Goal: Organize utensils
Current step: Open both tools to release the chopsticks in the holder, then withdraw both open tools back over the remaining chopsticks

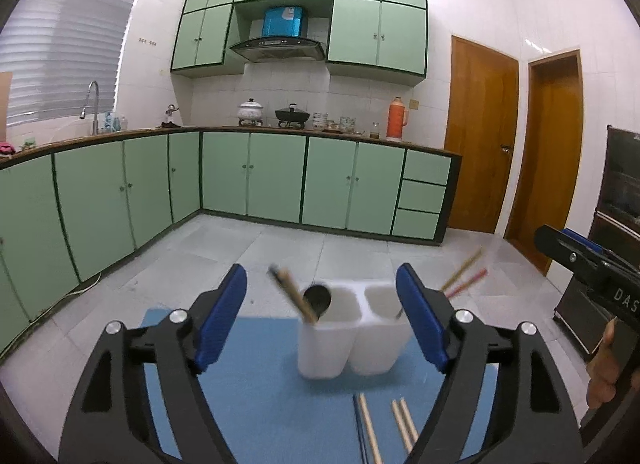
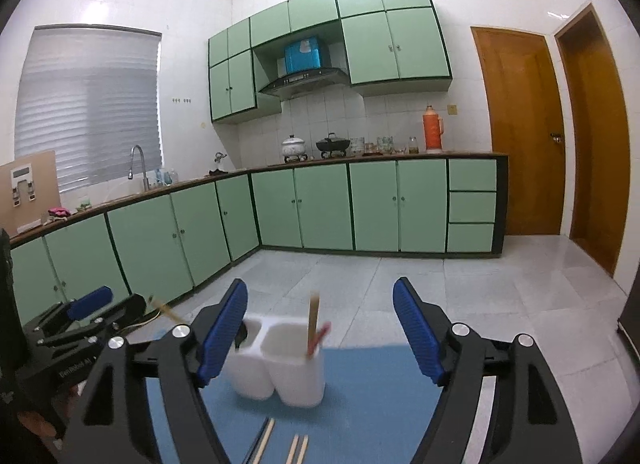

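Note:
A white two-compartment utensil holder stands on a blue mat; it also shows in the right wrist view. Its left cup holds a black spoon and a wooden chopstick. Its right cup holds wooden and red chopsticks, also seen from the right wrist. Loose wooden chopsticks lie on the mat in front of the holder, also in the right wrist view. My left gripper is open and empty, just before the holder. My right gripper is open and empty, also facing it.
The mat lies on a table edge above a grey tiled floor. Green kitchen cabinets line the far walls. Wooden doors stand at the right. A dark appliance is at the far right. The other gripper shows at each view's side.

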The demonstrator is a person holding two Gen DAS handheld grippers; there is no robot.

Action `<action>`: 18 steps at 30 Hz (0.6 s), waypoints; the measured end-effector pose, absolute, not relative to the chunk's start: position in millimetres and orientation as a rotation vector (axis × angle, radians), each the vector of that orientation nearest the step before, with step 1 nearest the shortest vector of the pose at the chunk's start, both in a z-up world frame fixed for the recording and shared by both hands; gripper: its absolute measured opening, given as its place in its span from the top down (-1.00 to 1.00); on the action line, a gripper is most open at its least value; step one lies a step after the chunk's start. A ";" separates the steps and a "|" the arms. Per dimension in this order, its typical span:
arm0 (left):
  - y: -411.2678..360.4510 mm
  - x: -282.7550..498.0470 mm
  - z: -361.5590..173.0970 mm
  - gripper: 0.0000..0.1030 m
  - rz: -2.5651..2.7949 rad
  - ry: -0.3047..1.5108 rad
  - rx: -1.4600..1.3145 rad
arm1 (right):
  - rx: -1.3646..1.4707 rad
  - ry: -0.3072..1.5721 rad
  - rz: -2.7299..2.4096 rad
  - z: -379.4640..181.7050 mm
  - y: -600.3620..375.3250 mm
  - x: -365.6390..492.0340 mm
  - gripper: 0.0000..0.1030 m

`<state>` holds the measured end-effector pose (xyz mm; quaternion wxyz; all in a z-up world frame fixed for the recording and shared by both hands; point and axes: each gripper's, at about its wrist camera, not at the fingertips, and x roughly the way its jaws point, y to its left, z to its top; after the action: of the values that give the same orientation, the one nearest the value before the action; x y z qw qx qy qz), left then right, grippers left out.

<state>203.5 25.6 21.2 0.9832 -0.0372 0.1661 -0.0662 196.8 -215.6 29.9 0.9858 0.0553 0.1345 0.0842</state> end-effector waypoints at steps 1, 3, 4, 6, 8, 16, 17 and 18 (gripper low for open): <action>26.6 194.9 15.9 -0.50 -0.131 0.345 -0.075 | 0.114 0.279 0.168 25.6 -216.5 191.2 -0.44; 27.6 180.0 5.4 -0.54 -0.129 0.366 -0.068 | 0.125 0.307 0.161 10.8 -217.1 175.3 -0.47; 27.6 173.8 -0.8 -0.55 -0.125 0.379 -0.062 | 0.133 0.317 0.160 5.2 -217.6 169.3 -0.47; 28.7 161.5 -13.3 -0.56 -0.126 0.410 -0.060 | 0.149 0.356 0.160 -12.4 -217.5 154.9 -0.49; 28.3 152.4 -25.5 -0.58 -0.125 0.438 -0.059 | 0.153 0.388 0.152 -26.1 -216.8 145.0 -0.49; 28.1 121.6 -83.9 -0.59 -0.107 0.558 -0.030 | 0.150 0.508 0.135 -80.0 -213.3 117.2 -0.49; 28.3 119.0 -88.8 -0.59 -0.110 0.572 -0.029 | 0.148 0.525 0.136 -87.6 -211.8 114.1 -0.48; 28.5 115.8 -95.0 -0.58 -0.113 0.586 -0.026 | 0.147 0.536 0.136 -93.3 -210.1 111.7 -0.45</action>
<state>115.8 28.5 -95.0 0.9558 -0.0127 0.2885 -0.0556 111.7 -210.1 -93.3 0.9593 0.0725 0.2645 0.0671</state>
